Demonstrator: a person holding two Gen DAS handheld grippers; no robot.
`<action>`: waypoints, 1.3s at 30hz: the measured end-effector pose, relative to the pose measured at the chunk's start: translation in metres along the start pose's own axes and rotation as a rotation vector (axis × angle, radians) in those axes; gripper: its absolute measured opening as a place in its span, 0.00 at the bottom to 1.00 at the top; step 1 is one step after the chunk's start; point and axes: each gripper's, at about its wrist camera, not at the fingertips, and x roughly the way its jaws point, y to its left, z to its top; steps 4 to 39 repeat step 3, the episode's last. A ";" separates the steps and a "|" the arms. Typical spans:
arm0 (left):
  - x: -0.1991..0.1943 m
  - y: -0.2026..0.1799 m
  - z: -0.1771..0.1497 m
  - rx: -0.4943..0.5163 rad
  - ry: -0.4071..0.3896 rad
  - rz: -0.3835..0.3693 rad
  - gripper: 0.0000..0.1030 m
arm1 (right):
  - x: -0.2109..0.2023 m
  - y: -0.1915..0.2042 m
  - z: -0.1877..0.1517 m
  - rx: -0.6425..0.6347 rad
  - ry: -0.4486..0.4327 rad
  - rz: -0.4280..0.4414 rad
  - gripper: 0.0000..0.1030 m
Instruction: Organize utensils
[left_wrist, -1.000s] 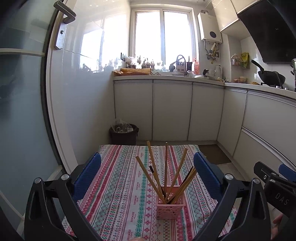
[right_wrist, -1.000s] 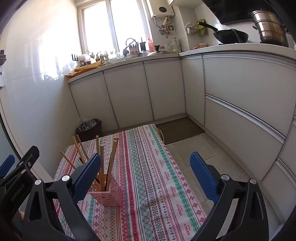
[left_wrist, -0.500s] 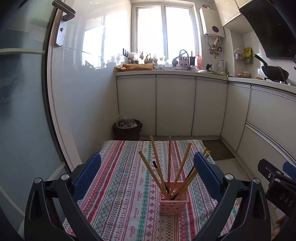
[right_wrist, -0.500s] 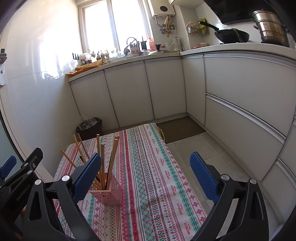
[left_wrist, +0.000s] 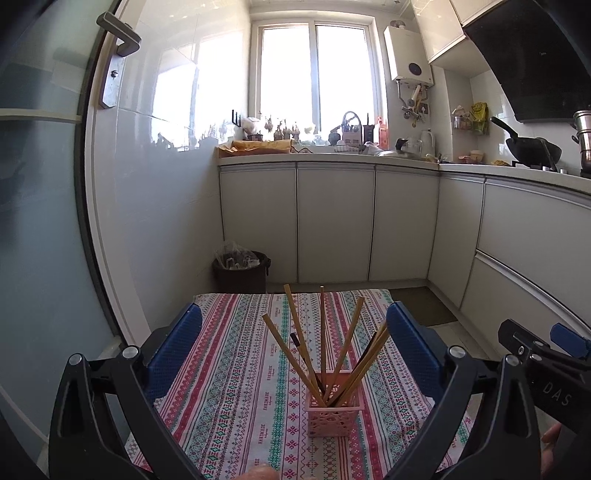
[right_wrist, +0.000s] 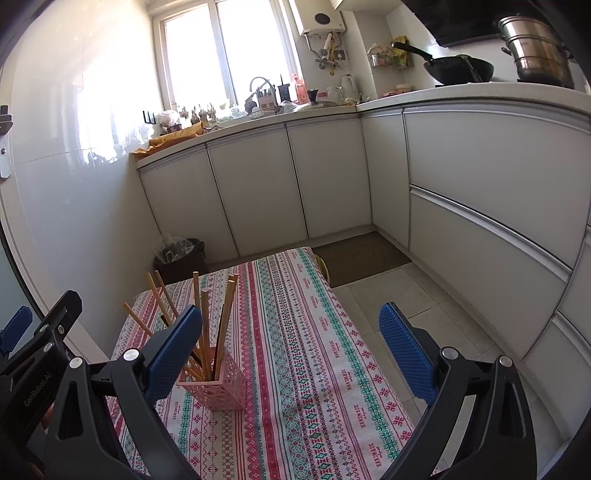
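Observation:
A pink lattice holder (left_wrist: 335, 413) stands on the striped tablecloth (left_wrist: 236, 387) and holds several wooden chopsticks (left_wrist: 322, 343) that fan upward. My left gripper (left_wrist: 295, 354) is open and empty, held above and behind the holder, which sits between its blue pads (left_wrist: 173, 350). In the right wrist view the holder (right_wrist: 218, 384) with the chopsticks (right_wrist: 207, 325) stands at the left, partly behind the left blue pad (right_wrist: 173, 354). My right gripper (right_wrist: 291, 354) is open and empty over the cloth (right_wrist: 314, 350), to the right of the holder.
White kitchen cabinets (left_wrist: 332, 221) run along the back and right. A dark bin (left_wrist: 240, 271) stands on the floor beyond the table's far edge. A glass door (left_wrist: 44, 221) is at the left. A brown mat (right_wrist: 362, 254) lies on the tiled floor.
Both grippers have risen and tilted up a little, so the holder sits lower in both views. Both stay open and empty; the holder and chopsticks have not moved.

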 end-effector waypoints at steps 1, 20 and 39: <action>0.001 0.001 0.001 -0.008 0.008 -0.011 0.93 | 0.000 -0.001 0.000 0.001 0.001 0.002 0.91; 0.004 0.000 0.001 -0.004 0.019 -0.013 0.93 | 0.000 -0.001 -0.001 0.001 0.001 0.003 0.91; 0.004 0.000 0.001 -0.004 0.019 -0.013 0.93 | 0.000 -0.001 -0.001 0.001 0.001 0.003 0.91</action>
